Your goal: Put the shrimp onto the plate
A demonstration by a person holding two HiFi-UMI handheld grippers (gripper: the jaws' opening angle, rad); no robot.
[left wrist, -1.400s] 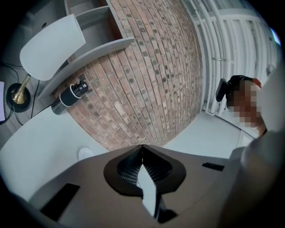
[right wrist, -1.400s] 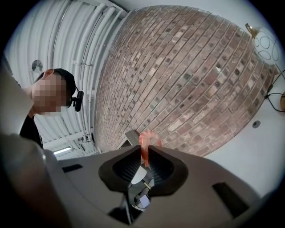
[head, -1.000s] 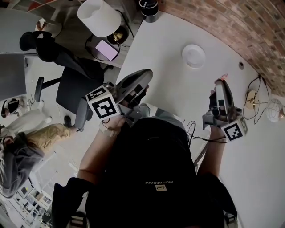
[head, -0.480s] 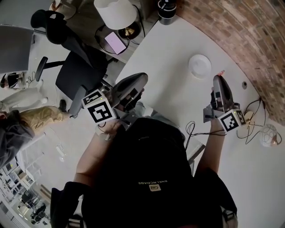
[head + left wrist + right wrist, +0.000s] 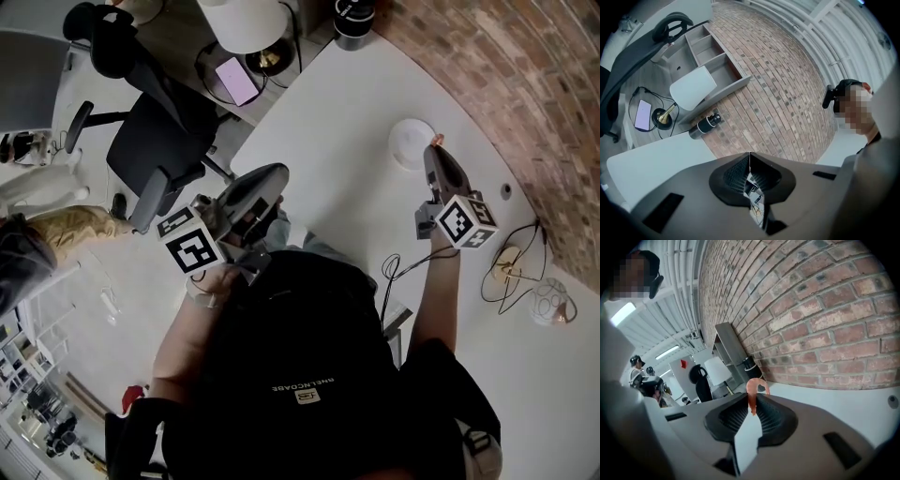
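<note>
Shrimp [image 5: 756, 389]: pink and curled, pinched at one end between the right gripper's jaws, with its curl standing up past the tips.
Right gripper [image 5: 752, 401]: jaws drawn narrow on the shrimp. In the head view its tips hang at the edge of the plate. Whether the shrimp touches the plate cannot be told.
Plate [image 5: 405, 141]: small, round and white, lying on the counter near the brick wall.
Left gripper [image 5: 750, 158]: jaws together at the tips with nothing between them. It hangs by the counter's near edge, well apart from the plate.
Counter [image 5: 328, 131]: white and curved, with a cable trailing across it beside the right arm.
Brick wall [image 5: 825, 310]: reddish, running along the counter's far side.
Lamp [image 5: 242, 14]: white shade, on a lower desk beyond the counter, with a phone [image 5: 235, 80] just beside it.
Chair [image 5: 150, 155]: black office chair, standing near that desk.
</note>
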